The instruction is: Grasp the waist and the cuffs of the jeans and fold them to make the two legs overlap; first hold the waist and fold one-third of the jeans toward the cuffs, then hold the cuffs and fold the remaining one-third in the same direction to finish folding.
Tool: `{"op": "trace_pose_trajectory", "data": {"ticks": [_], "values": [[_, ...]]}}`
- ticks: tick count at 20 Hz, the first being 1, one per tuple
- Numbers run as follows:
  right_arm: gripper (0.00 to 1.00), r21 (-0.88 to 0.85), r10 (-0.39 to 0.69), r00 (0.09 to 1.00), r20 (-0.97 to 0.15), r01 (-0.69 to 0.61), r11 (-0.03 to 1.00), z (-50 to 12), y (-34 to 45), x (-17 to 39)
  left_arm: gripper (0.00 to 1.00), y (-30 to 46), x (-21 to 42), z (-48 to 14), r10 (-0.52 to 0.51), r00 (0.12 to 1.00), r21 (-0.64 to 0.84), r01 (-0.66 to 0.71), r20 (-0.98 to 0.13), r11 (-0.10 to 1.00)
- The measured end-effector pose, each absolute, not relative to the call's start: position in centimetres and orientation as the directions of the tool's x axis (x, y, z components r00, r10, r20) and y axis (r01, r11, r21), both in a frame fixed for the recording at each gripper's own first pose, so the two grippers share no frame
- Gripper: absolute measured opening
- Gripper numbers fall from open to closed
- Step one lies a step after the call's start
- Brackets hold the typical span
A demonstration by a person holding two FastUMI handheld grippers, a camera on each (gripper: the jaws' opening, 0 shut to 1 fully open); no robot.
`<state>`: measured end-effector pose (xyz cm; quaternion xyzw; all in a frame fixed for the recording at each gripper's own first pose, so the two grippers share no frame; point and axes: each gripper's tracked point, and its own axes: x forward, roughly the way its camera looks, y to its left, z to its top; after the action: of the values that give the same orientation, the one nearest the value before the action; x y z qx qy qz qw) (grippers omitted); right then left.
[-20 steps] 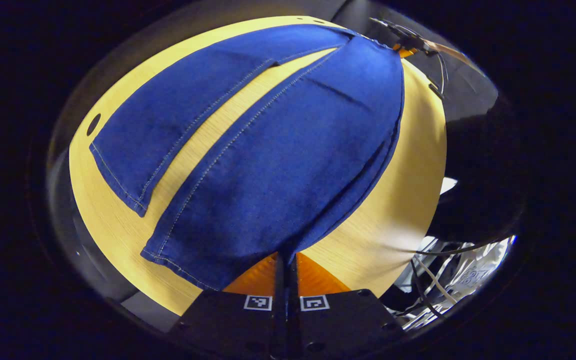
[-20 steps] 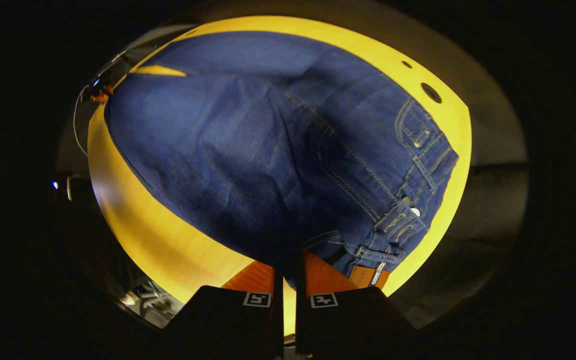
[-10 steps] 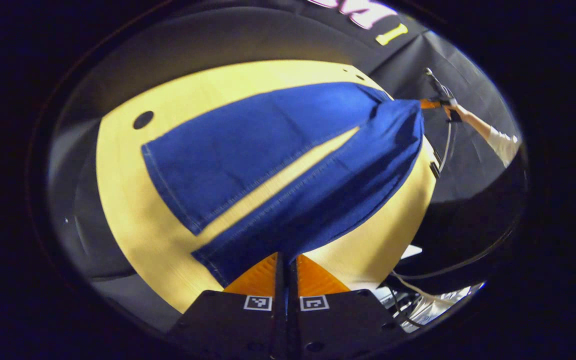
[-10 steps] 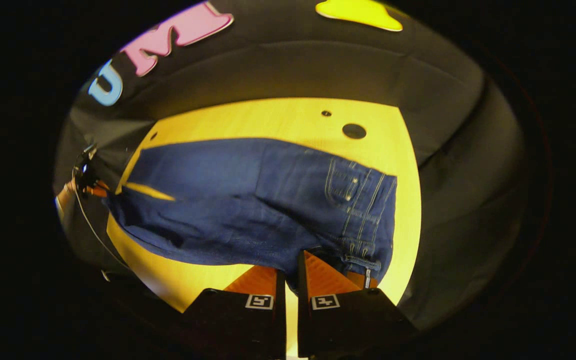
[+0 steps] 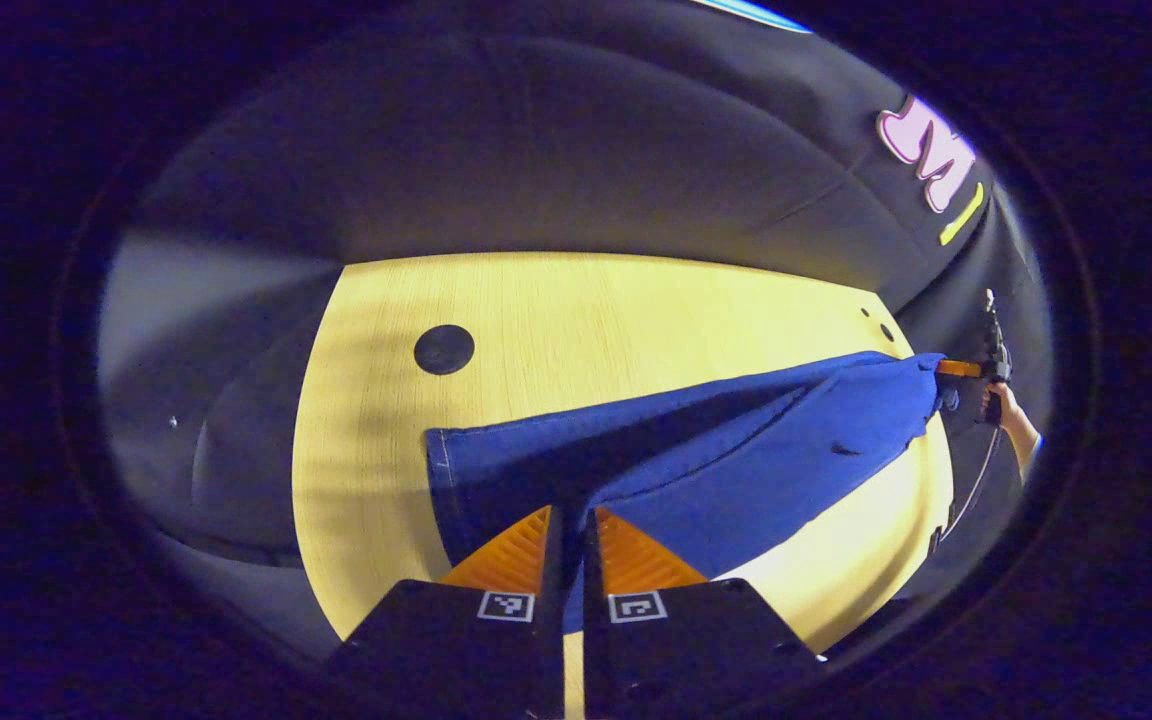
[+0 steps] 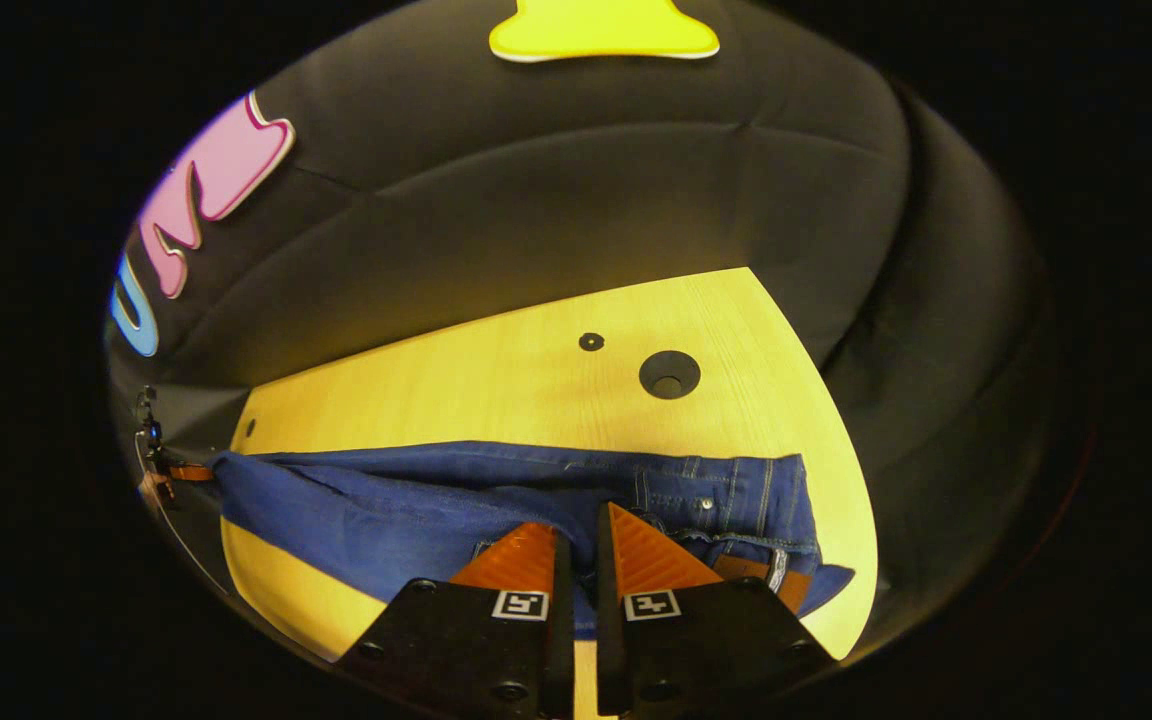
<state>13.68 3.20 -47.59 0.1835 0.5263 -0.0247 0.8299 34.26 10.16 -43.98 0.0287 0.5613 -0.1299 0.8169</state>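
Observation:
The blue jeans stretch across the yellow wooden table. The near leg is raised off the wood and hangs over the far leg. My left gripper is shut on the raised leg's cuff. At the far right of the left gripper view, the other gripper pinches the waist end, with a hand behind it. In the right gripper view my right gripper is shut on the waist of the jeans, beside the stitched waistband. The left gripper shows small at the far left.
A round dark hole lies in the table beyond the cuff. In the right gripper view a larger hole and a small one sit behind the waistband on the table. Black cloth walls close in behind the table.
Both grippers have lifted the near leg and waist edge off the table and carried them toward the far leg. The strip of table between the legs is now covered.

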Motion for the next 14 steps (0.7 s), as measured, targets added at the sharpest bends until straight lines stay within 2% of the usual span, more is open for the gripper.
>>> {"op": "trace_pose_trajectory", "data": {"ticks": [1,2,3,4,5,6,7,8,10,12,14], "values": [[0.13,0.267,0.141,0.434,-0.890,0.243,0.932,-48.0,3.3,13.9,0.16,9.7,34.6,-44.3,-0.146,0.353,-0.063,0.235,-0.924,0.970],[0.13,0.272,0.137,0.443,-0.886,0.256,0.928,-48.1,3.5,14.6,0.25,9.8,35.7,-44.3,-0.098,0.399,-0.007,0.223,-0.912,0.975],[0.14,0.289,0.135,0.465,-0.875,0.277,0.916,-48.1,3.5,15.4,0.29,9.9,37.1,-44.1,-0.070,0.458,0.029,0.207,-0.886,0.978],[0.17,0.311,0.136,0.481,-0.866,0.305,0.900,-48.2,3.4,16.1,0.41,10.1,38.5,-42.8,-0.045,0.516,0.059,0.183,-0.855,0.981],[0.25,0.328,0.133,0.495,-0.859,0.331,0.885,-47.9,3.1,16.5,0.44,10.8,39.9,-41.8,-0.038,0.571,0.071,0.167,-0.820,0.983],[0.41,0.352,0.147,0.508,-0.848,0.335,0.874,-47.6,2.9,16.7,0.63,10.6,40.7,-40.5,-0.051,0.613,0.071,0.172,-0.789,0.983],[0.44,0.357,0.155,0.513,-0.844,0.322,0.876,-47.1,2.6,16.4,0.82,10.5,40.8,-38.8,-0.064,0.651,0.074,0.183,-0.757,0.980],[0.54,0.347,0.152,0.519,-0.841,0.301,0.888,-46.3,1.9,15.8,0.90,10.1,40.8,-37.3,-0.081,0.691,0.076,0.194,-0.719,0.978],[0.72,0.329,0.137,0.551,-0.823,0.266,0.906,-44.1,0.7,15.6,0.94,9.1,39.9,-34.3,-0.141,0.749,0.047,0.223,-0.647,0.974],[0.97,0.350,0.119,0.601,-0.790,0.283,0.893,-41.3,-0.8,16.0,0.95,8.7,37.9,-31.5,-0.188,0.781,0.001,0.234,-0.595,0.972],[0.98,0.418,0.101,0.644,-0.758,0.361,0.834,-39.0,-2.8,16.6,0.95,8.5,35.5,-29.5,-0.215,0.793,-0.042,0.234,-0.570,0.971]]}}
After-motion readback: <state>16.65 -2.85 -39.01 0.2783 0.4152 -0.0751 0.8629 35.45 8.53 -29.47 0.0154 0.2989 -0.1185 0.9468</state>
